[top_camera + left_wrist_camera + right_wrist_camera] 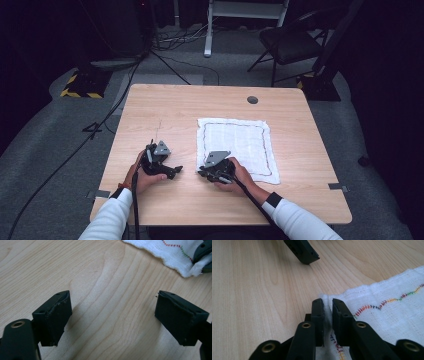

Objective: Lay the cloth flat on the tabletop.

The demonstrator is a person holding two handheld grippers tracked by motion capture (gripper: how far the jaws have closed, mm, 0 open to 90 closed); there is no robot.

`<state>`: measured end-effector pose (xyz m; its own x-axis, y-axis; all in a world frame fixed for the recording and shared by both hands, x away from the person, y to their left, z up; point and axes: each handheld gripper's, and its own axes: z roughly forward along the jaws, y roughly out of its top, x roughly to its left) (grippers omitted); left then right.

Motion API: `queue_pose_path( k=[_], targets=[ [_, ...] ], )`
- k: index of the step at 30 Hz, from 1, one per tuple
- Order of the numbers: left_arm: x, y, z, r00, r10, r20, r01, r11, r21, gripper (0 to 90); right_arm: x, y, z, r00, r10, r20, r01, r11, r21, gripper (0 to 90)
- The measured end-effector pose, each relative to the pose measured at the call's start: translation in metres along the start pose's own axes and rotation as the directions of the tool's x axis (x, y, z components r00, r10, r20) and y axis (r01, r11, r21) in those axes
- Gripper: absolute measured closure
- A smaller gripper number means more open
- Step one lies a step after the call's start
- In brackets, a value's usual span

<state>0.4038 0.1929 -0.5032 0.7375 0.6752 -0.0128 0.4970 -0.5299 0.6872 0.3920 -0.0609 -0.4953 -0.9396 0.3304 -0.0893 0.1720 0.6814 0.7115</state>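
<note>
Right now I see a white cloth (235, 145) lying flat on the wooden table (165, 107), on the right half of the top, a little nearer my side than the far edge. It is thin and woven, roughly square, with a line of coloured stitching running just inside its border; up close in the right gripper view the stitches (387, 301) go red, orange, green and blue along a wavy line. Its edges run nearly square with the table, turned slightly, so I cannot name a clear long axis.

My right gripper (327, 305) sits at the cloth's near left corner, and its jaws are pinched together on a fold of that corner, the white fabric squeezed up between them. In the high view the right gripper (216, 169) rests low at that corner with my right hand (242, 175) behind it.

My left gripper (112, 312) is over bare wood just left of the cloth, jaws spread wide with nothing between them. From above, the left gripper (159, 161) is held in my left hand (142, 177), near the right one but apart from it.
</note>
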Motion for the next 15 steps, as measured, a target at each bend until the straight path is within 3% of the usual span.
queue_pose_path(
  k=[6, 11, 13, 15],
  targets=[
    [-0.001, 0.007, 0.006, 0.9984, -0.046, -0.031, 0.047, 0.9989, 0.005, 13.9, -0.001, -0.002, -0.002, 1.0000, 0.001, 0.001, -0.001, 1.000, -0.011, 86.4],
    [0.003, 0.017, 0.011, 0.9984, -0.036, -0.042, 0.037, 0.9993, 0.009, 16.3, 0.004, -0.003, -0.004, 0.9997, -0.020, -0.016, 0.020, 1.000, -0.007, 86.7],
    [0.008, 0.026, 0.009, 0.9964, -0.032, -0.078, 0.029, 0.9989, -0.036, 17.5, 0.007, -0.003, -0.004, 0.9996, -0.027, -0.011, 0.027, 1.000, -0.006, 86.8],
    [0.013, 0.035, 0.009, 0.9963, -0.043, -0.074, 0.039, 0.9978, -0.054, 17.1, 0.009, -0.003, -0.005, 0.9993, -0.037, -0.006, 0.037, 0.999, -0.006, 86.8]
  ],
)
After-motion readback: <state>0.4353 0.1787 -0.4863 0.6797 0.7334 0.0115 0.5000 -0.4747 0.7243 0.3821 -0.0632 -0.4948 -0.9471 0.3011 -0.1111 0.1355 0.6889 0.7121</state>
